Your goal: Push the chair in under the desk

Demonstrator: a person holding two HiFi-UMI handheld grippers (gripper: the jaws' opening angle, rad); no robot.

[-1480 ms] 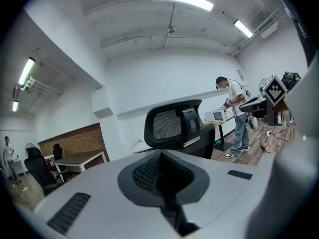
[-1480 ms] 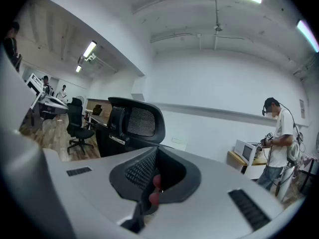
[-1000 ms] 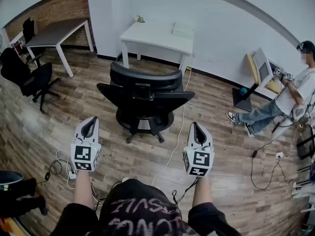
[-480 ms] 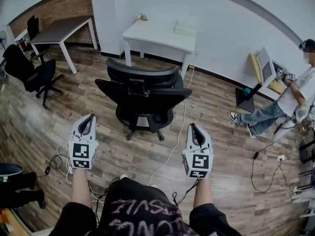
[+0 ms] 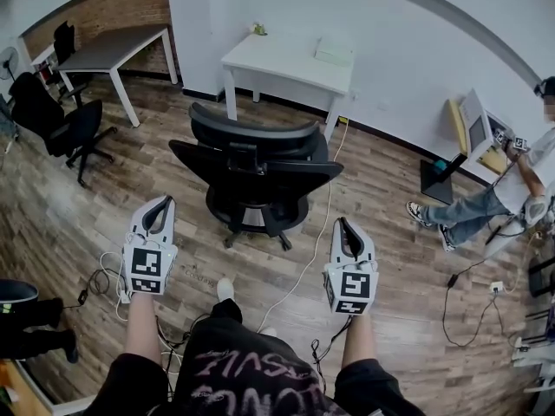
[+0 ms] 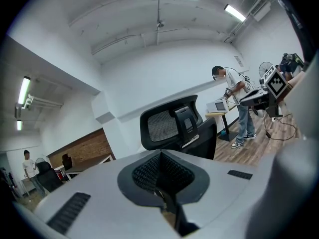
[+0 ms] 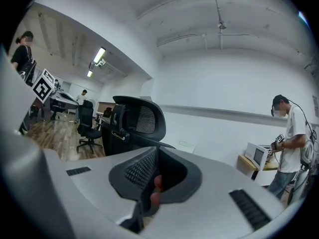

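Observation:
A black office chair (image 5: 257, 170) stands on the wooden floor with its back towards me, pulled out in front of a white desk (image 5: 290, 63) against the far wall. My left gripper (image 5: 160, 210) is shut and empty, held low to the left of the chair and short of it. On the other side my right gripper (image 5: 349, 235) is shut and empty too, also apart from the chair. The chair's mesh headrest (image 6: 167, 126) shows beyond the left gripper (image 6: 160, 176). In the right gripper view the chair's back (image 7: 137, 126) stands ahead of the right gripper (image 7: 154, 180).
A white cable (image 5: 308, 250) runs across the floor beside the chair's base. Another black chair (image 5: 56, 120) and a grey table (image 5: 113, 50) stand at the far left. A person (image 5: 503, 193) works at a small table with a monitor (image 5: 473, 124) on the right. More cables (image 5: 108, 284) lie near my feet.
The view has shifted slightly, so the chair and desk sit a little further right and lower. A white shoe now shows on the floor between the grippers. Both grippers stay shut.

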